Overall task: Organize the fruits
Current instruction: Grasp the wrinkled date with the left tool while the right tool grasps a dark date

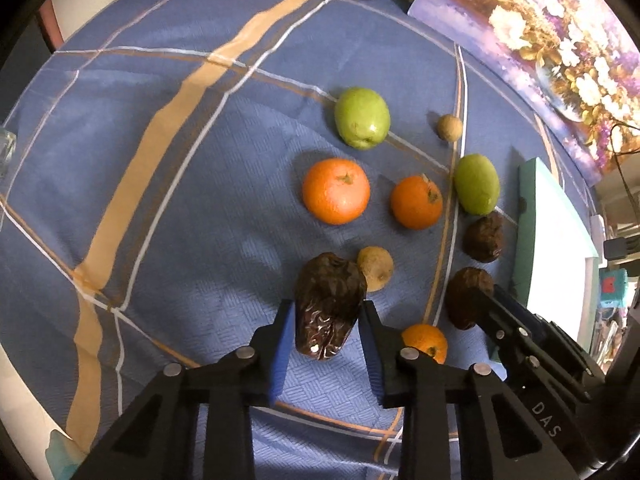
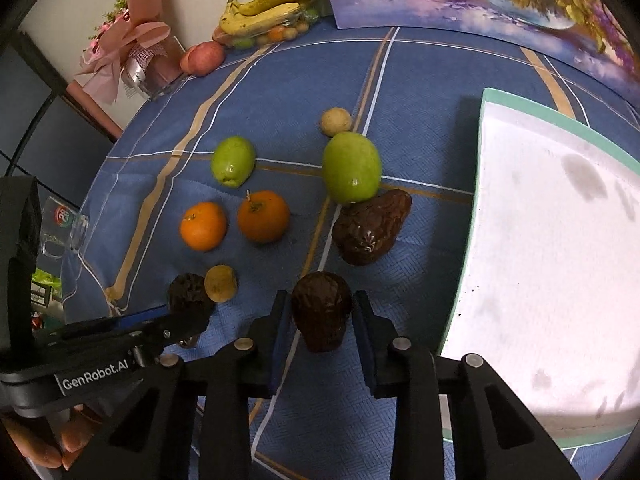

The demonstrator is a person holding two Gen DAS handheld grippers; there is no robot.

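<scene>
Black fingers of the left gripper (image 1: pixel 326 322) sit close on either side of a wrinkled dark fruit (image 1: pixel 329 305), its blue pads at the fruit's flanks, so it looks clamped on it above the blue checked table (image 1: pixel 160 208). A small tan fruit (image 1: pixel 375 269) touches that dark one on its far right side. Beyond them lie two oranges (image 1: pixel 336 191) side by side, then a green fruit (image 1: pixel 362 117) and a little brown nut (image 1: pixel 449 127) farther back. A third orange (image 1: pixel 425 342) peeks out just beside the left gripper's right finger.

To the right, the right gripper (image 2: pixel 320 320) straddles a second dark fruit (image 2: pixel 321 310), fingers close at both sides, seemingly gripping it. Ahead of it a third dark fruit (image 2: pixel 370 226) lies touching a second green fruit (image 2: pixel 352 167). A white board (image 2: pixel 552 264) with a green edge lies at the far right. Bananas (image 2: pixel 268 8) and an apple (image 2: pixel 202 58) lie at the table's far edge.
</scene>
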